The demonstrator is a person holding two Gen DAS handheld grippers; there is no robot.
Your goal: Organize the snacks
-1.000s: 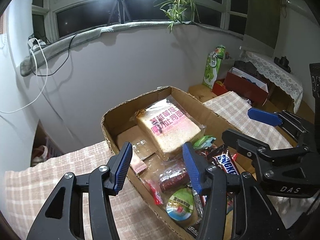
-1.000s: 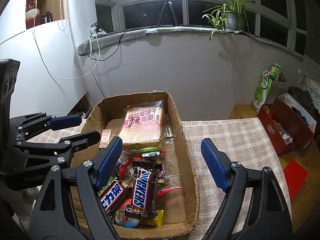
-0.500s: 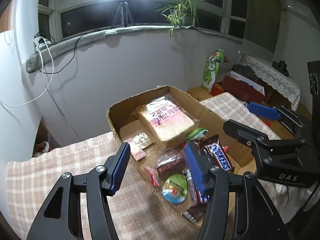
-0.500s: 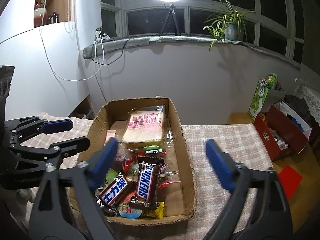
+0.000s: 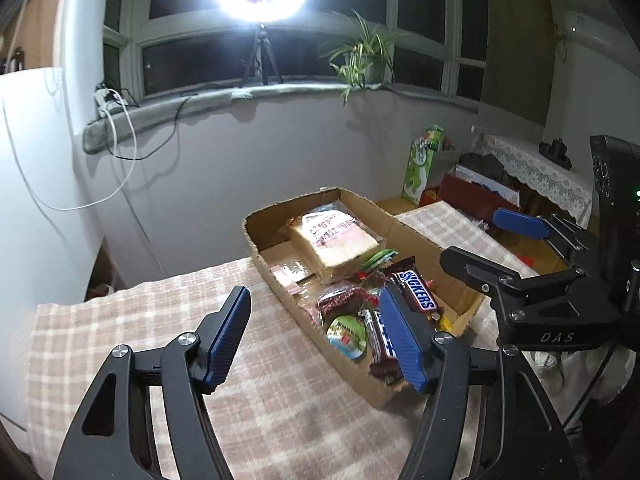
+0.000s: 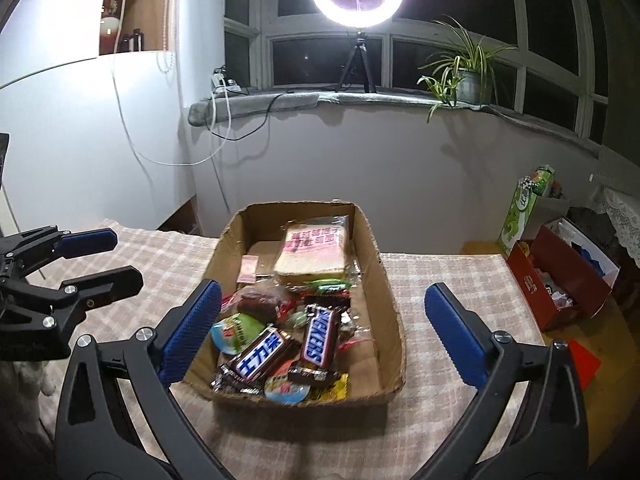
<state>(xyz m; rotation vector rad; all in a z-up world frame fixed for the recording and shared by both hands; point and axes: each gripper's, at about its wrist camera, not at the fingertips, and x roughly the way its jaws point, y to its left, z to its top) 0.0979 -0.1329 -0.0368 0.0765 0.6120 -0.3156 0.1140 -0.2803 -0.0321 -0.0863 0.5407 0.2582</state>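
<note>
both my grippers, left gripper [image 5: 316, 336] and right gripper [image 6: 322, 334], hang released, empty. brown cardboard box [image 6: 390, 312] of wrapped snacks sits at 12 o'clock. sorting looks finished; next, i'd withdraw.

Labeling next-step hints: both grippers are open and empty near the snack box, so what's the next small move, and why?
Probably none for the snacks: the Snickers bar, packaged bread and other snacks all lie inside the cardboard box. I'd ease the right hand-held gripper and left hand-held gripper, both open and empty, away.
</note>
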